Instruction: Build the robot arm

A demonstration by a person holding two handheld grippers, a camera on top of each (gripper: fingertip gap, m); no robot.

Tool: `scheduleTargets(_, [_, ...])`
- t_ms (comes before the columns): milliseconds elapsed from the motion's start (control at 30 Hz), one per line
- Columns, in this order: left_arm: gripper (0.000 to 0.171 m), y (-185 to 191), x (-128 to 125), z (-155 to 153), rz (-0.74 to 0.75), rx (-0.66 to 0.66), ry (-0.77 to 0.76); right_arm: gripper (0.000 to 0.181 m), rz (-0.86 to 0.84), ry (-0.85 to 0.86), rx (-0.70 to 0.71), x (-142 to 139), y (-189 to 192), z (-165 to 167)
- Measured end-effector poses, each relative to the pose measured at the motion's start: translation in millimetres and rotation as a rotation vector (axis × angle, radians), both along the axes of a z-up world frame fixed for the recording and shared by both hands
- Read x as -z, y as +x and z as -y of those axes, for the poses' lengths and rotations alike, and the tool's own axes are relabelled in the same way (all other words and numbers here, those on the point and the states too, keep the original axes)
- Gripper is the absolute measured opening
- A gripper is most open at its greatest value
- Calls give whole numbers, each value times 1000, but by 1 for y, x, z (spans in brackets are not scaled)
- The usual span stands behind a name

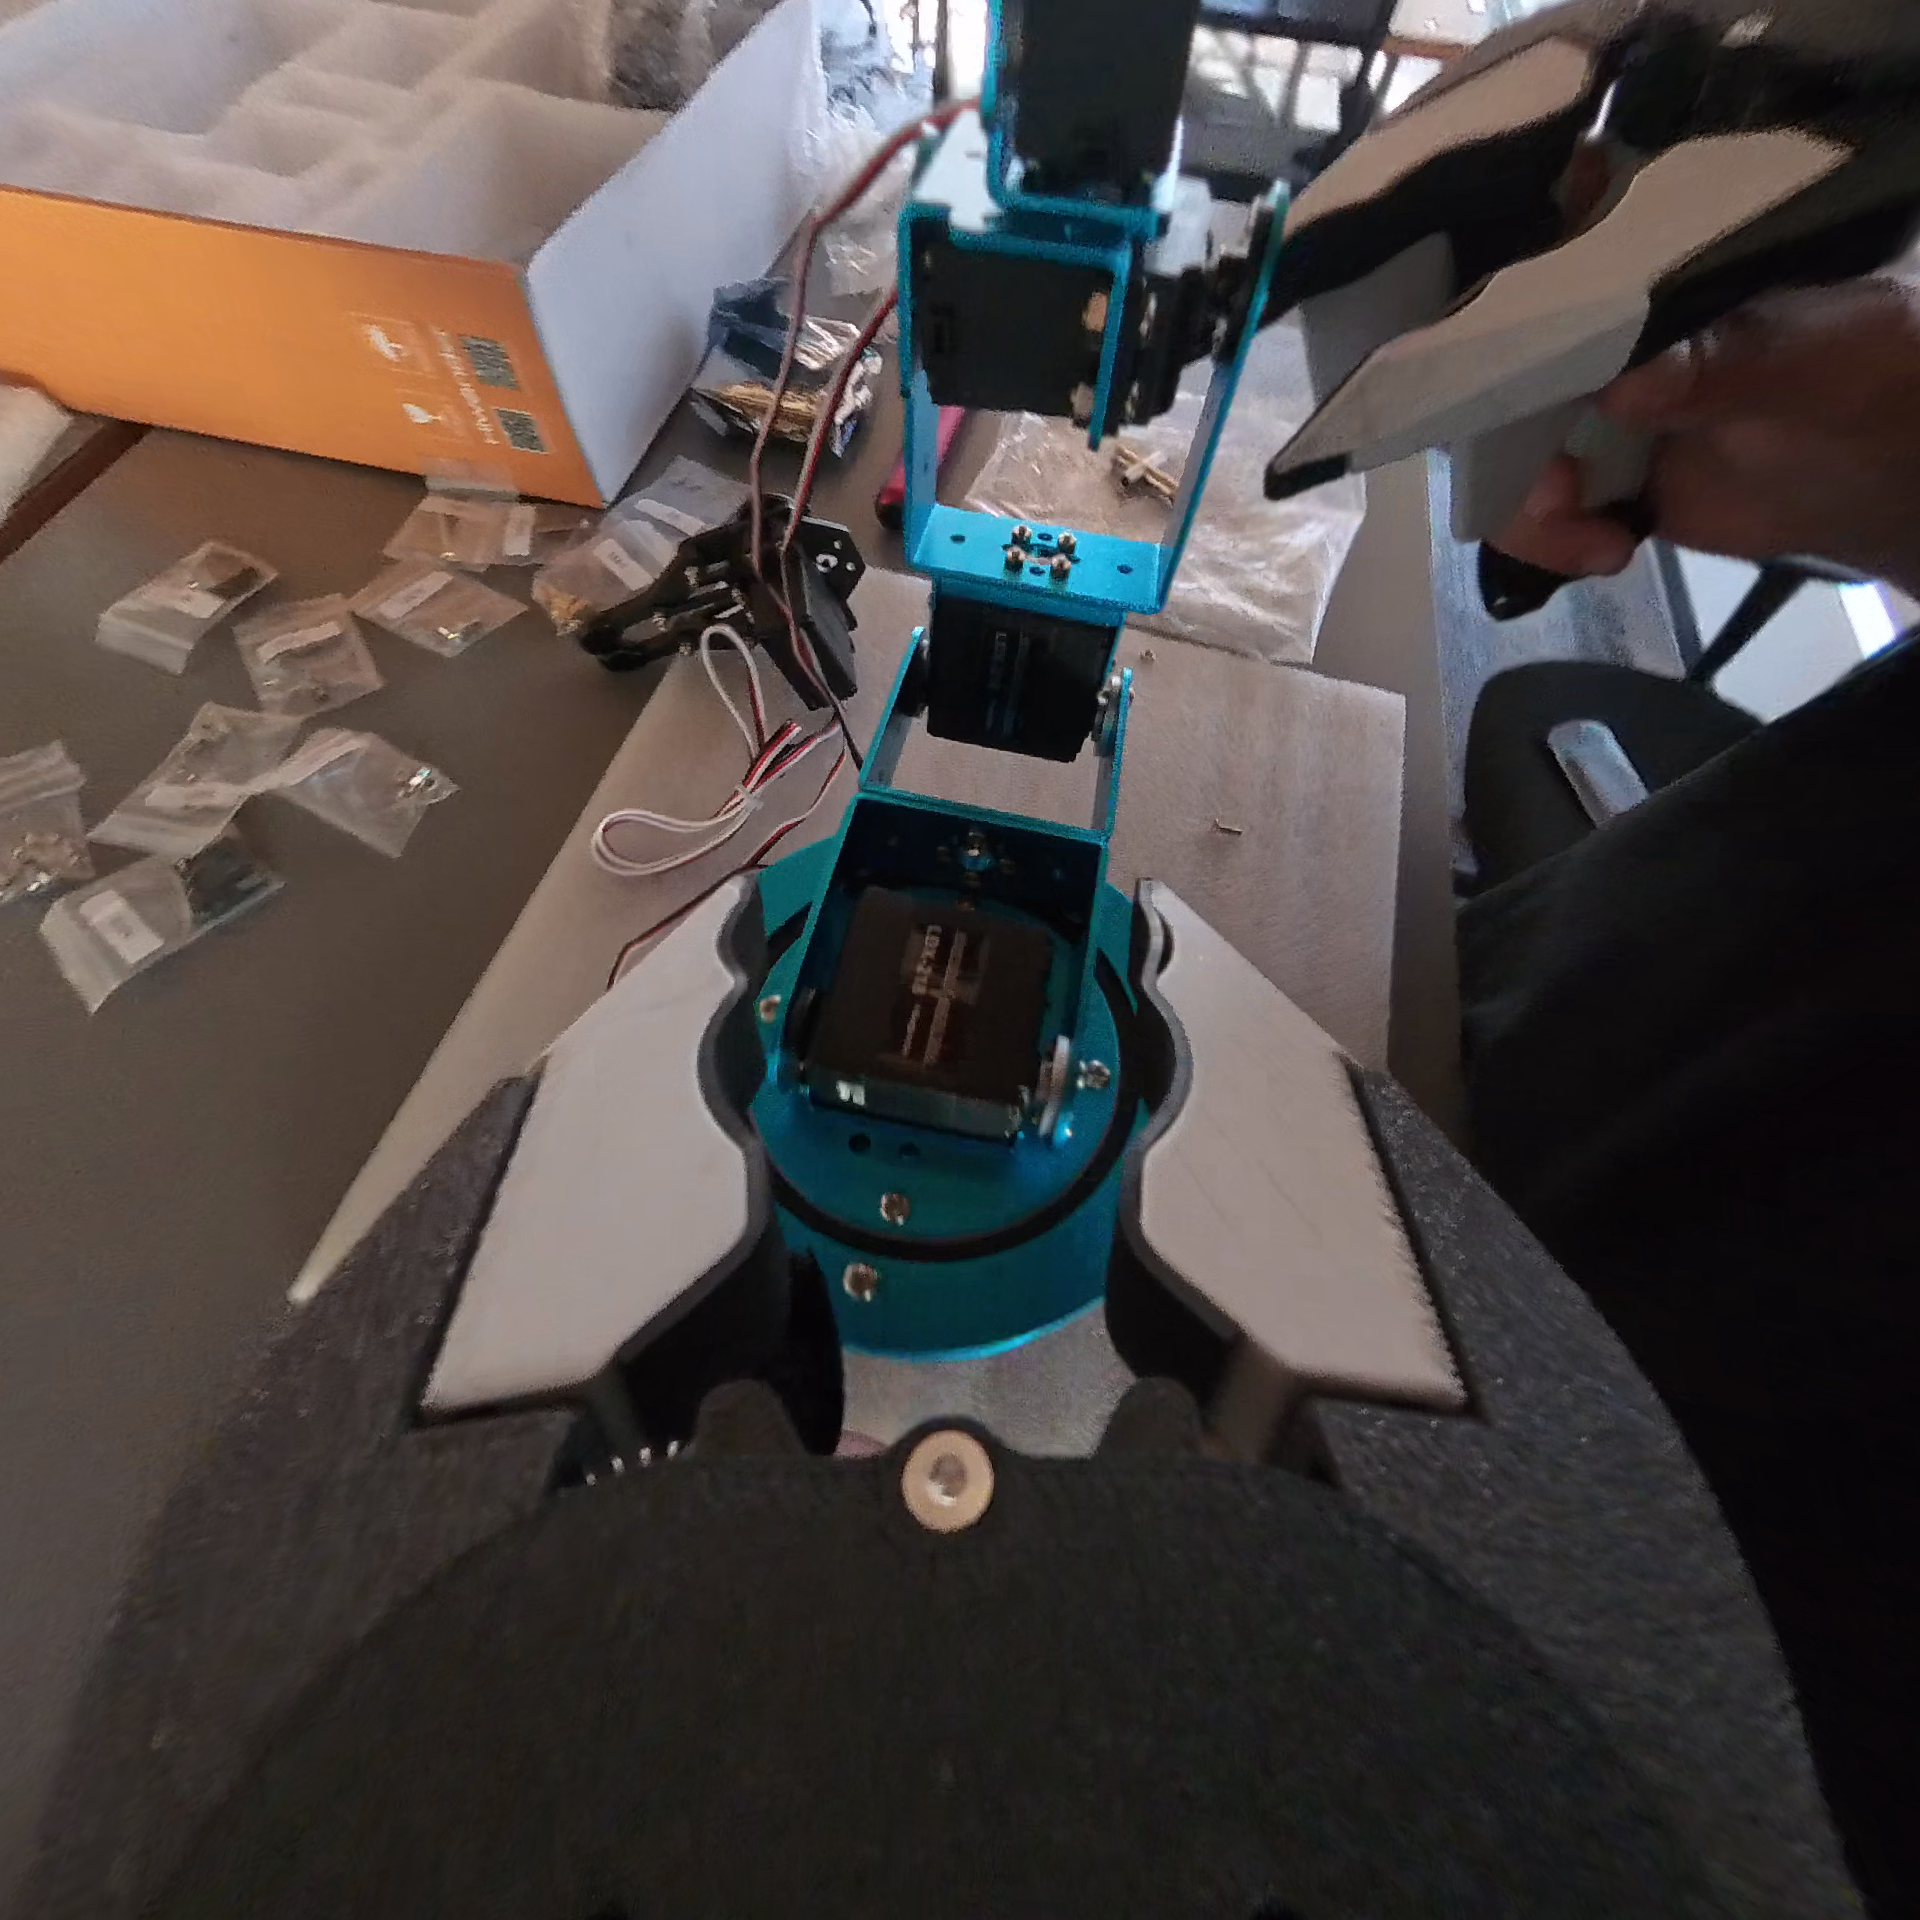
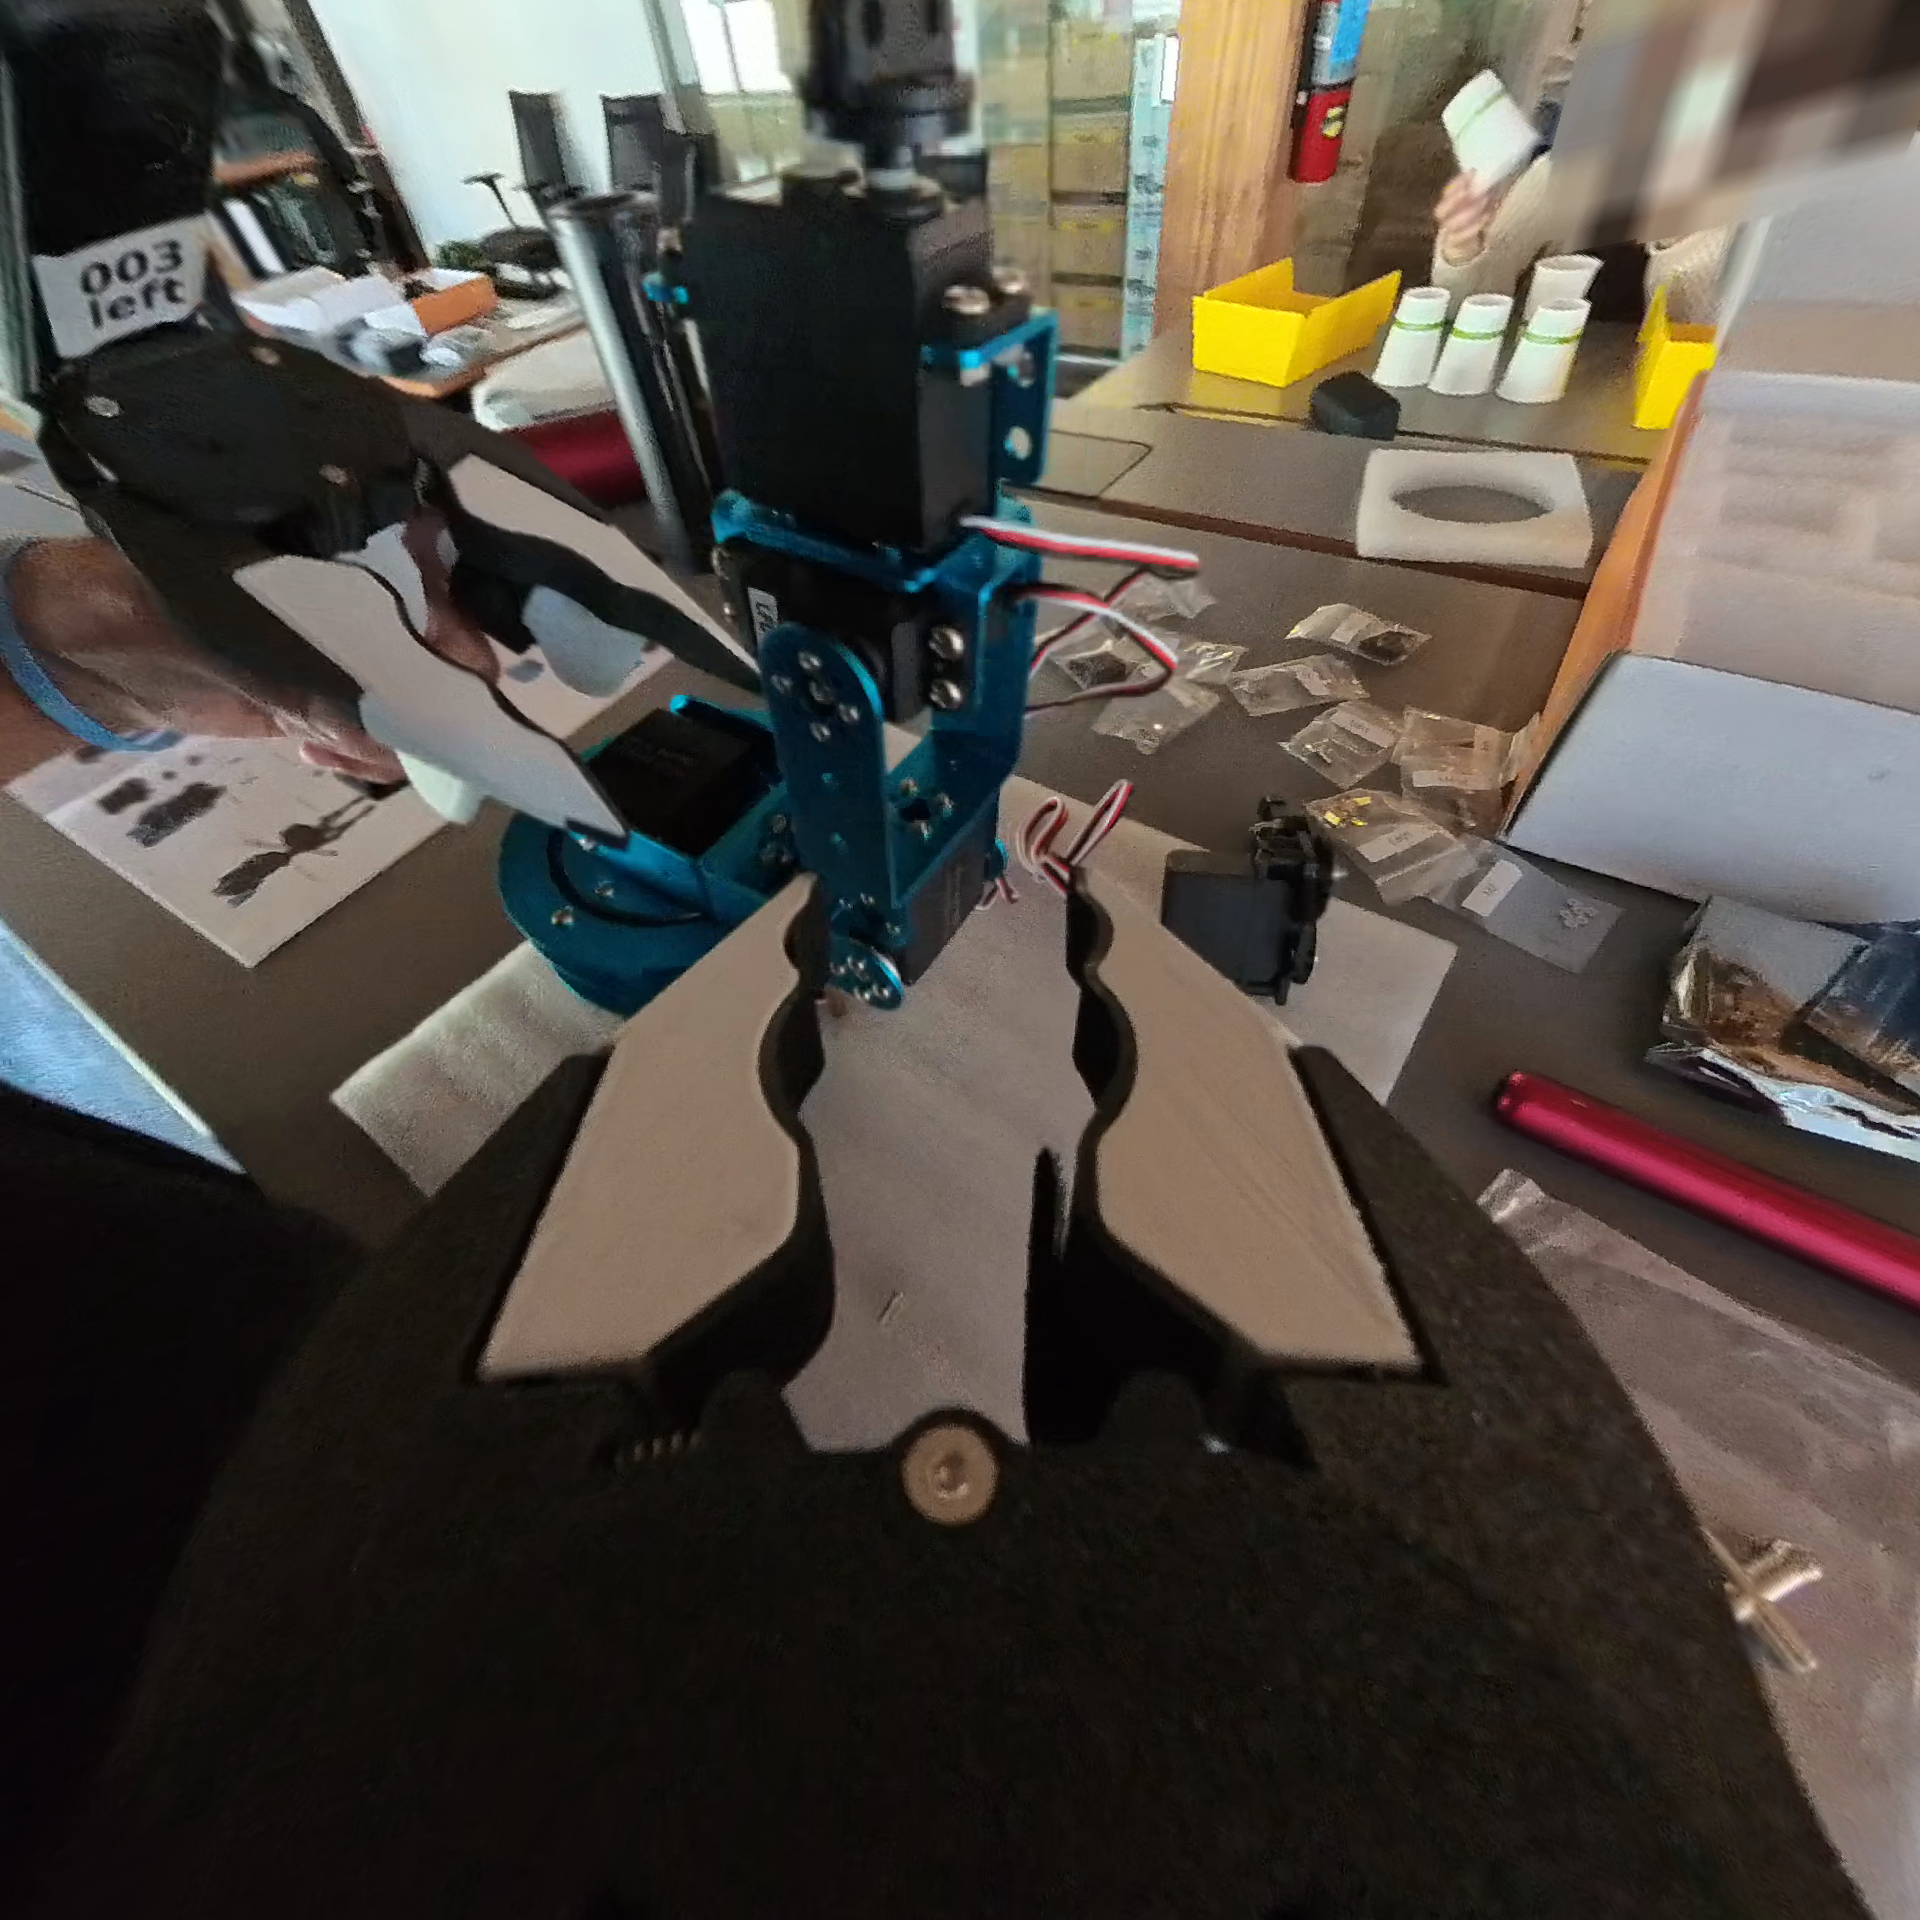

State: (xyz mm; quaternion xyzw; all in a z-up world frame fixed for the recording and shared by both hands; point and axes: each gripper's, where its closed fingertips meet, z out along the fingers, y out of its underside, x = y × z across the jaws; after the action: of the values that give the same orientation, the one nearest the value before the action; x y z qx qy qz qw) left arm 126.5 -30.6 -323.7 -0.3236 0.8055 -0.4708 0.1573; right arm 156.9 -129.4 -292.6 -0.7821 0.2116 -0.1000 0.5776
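On the grey surface [image 1: 260, 1039], we clamp our left hand-held gripper [image 1: 940, 914] around the blue metal robot arm's round base [image 1: 935, 1257], steadying it, while our right hand-held gripper [image 2: 940, 894] hovers apart beside its lower bracket [image 2: 831, 790].

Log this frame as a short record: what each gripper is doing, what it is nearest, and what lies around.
left gripper: fingers either side of the round blue base of a small blue robot arm kit; contact cannot be told
right gripper: open, by the kit's lower bracket, holding nothing
surface: dark table with a pale foam sheet under the kit
nearby: small clear parts bags, orange and white box, loose black servo, red tube
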Motion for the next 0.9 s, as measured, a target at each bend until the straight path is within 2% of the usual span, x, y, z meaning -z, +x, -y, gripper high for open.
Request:
scheduleTargets(133, [71, -18, -16, -15, -40, -96, -60, 44, -59, -39, -75, 19, 8, 20])
scheduleTargets(300, [68, -36, -41, -27, -19, -266, -108, 45, -117, -198, -112, 57, 32, 50])
scheduleTargets(500, [63, -38, -48, -19, 13, -431, -127, 42, -235, -186, -245, 70, 39, 45])
scheduleTargets(633, [68, -38, -27, -21, -17, -545, -44, 50, -212, -104, -410, 59, 25, 22])
scheduleTargets(767, [106, -38, 13, -27, -93, -667, -24, 74, -107, 0, -536, 48, 8, -18])
scheduleTargets(900, [119, -30, 42, -28, -122, -781, -79, 76, 2, 12, -628, 50, 5, -46])
